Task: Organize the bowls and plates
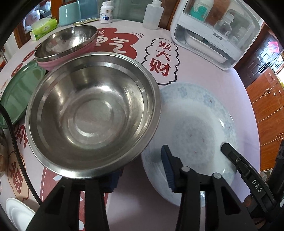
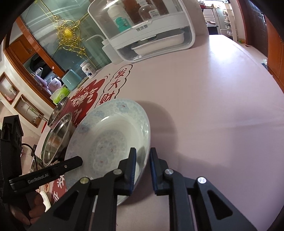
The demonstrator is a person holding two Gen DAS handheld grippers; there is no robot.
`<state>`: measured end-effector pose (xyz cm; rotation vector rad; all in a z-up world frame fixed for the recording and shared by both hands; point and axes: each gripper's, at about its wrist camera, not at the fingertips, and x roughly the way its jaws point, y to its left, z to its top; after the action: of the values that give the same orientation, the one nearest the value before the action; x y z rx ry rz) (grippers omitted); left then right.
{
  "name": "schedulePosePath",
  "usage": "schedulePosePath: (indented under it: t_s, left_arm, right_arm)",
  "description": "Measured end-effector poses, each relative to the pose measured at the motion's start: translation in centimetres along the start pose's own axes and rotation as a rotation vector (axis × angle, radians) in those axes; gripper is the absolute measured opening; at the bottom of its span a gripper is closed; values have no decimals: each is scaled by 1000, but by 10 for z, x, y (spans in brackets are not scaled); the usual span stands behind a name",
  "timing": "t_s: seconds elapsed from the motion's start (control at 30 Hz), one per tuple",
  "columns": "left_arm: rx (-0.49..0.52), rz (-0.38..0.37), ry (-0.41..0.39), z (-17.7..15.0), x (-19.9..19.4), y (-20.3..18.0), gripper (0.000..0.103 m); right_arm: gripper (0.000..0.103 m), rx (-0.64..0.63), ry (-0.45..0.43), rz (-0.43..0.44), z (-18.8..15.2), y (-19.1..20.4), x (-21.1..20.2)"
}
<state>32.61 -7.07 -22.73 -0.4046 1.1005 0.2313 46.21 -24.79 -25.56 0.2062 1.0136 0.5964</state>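
Observation:
A white plate (image 1: pixel 198 113) with a pale blue flower pattern lies on the pink tablecloth. My right gripper (image 2: pixel 142 160) is shut on the white plate (image 2: pixel 113 128), one pad inside its near rim and one outside. My left gripper (image 1: pixel 140 175) straddles the plate's left rim with daylight beside the pads, so it is open. Its left finger is partly hidden under the rim of a large steel bowl (image 1: pixel 92 115), which stands close against the plate. Another steel bowl (image 1: pixel 65 42) sits nested in a pink bowl behind it.
A green plate (image 1: pixel 19 94) lies left of the bowls and a white dish (image 1: pixel 17 213) at the near left. A white cabinet with bottles (image 1: pixel 213 35), a squeeze bottle (image 1: pixel 152 16), a pill bottle (image 1: pixel 106 12) and a tissue pack (image 1: pixel 44 28) line the back edge.

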Motion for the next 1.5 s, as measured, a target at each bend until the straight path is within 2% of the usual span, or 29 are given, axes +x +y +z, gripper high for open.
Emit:
schedulePosePath:
  t_s: [0.27,0.5,0.9,1.2,1.5]
  left_arm:
    - [0,-23,-49,-4,0,-5,19]
    - [20,-33,-42,-2,0,-6,19]
    - [47,-65,-13,-13,-3,-21,17]
    - [99,-99,20,-35,-21,-33,17]
    - [140,-120,15,-60,-47,-36,17]
  right_arm:
    - [14,0,5,11,0,-1,0]
    - [14,13,23,22,1,-3,-1]
    - [13,12,27,-20,-6,-14,-21]
    - [12,6,42,-35,-22,-22,-48]
    - [13,29,35,-33,-46,-19,-78]
